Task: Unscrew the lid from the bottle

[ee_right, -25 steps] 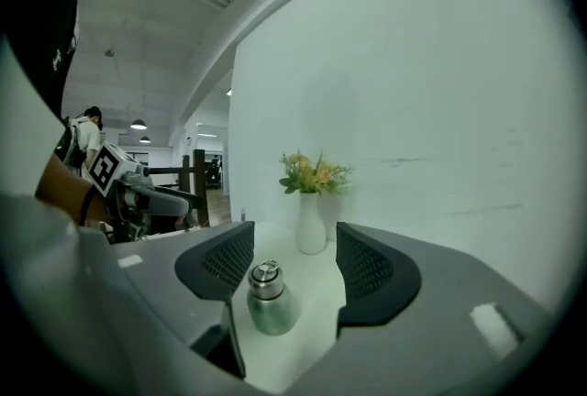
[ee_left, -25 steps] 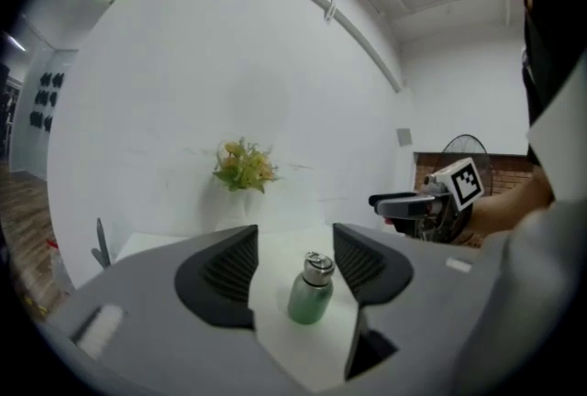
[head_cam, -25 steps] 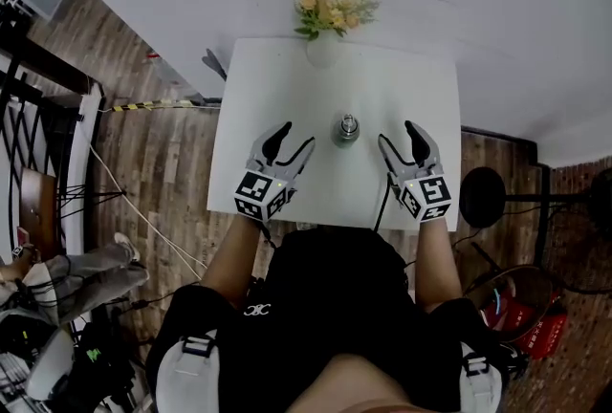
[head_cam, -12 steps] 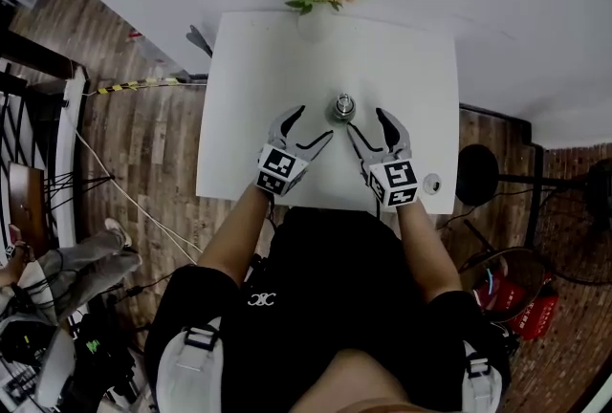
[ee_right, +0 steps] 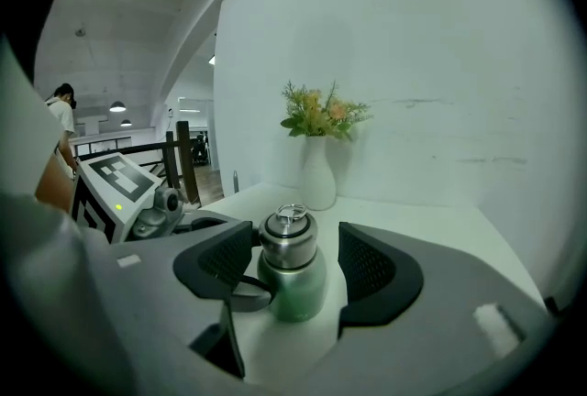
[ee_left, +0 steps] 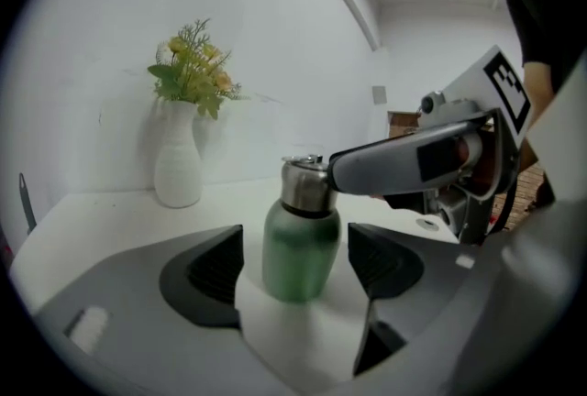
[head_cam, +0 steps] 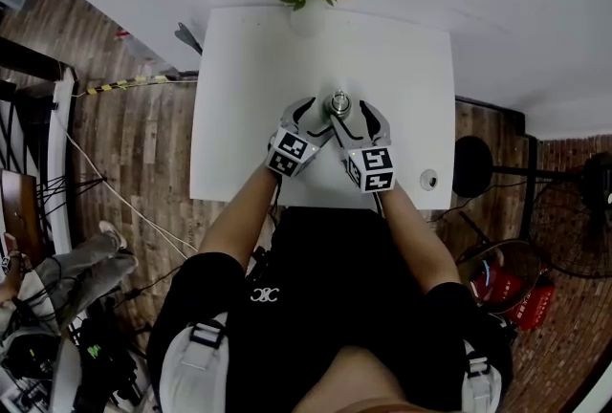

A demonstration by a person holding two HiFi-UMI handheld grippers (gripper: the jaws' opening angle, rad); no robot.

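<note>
Both grippers have dropped in from either side onto the green bottle (head_cam: 340, 105) at mid-table (head_cam: 239, 67). The left gripper (ee_left: 298, 266) straddles its body and the right gripper (ee_right: 295, 264) its steel lid (ee_right: 290, 238) (still on). Both sets of jaws, just widened, stand spread without gripping.

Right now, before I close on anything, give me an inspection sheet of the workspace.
Surface: white table, no spills seen.
Job's things: green bottle upright at centre, steel lid still on.
Clutter: vase of flowers at far edge; small round object near right front corner.
Tools: left tool and right tool open, jaws just been opening; bottle between both, neither gripping.
Cables: thin cable on floor left of table.
Surroundings: wooden floor; another person's legs at left.
</note>
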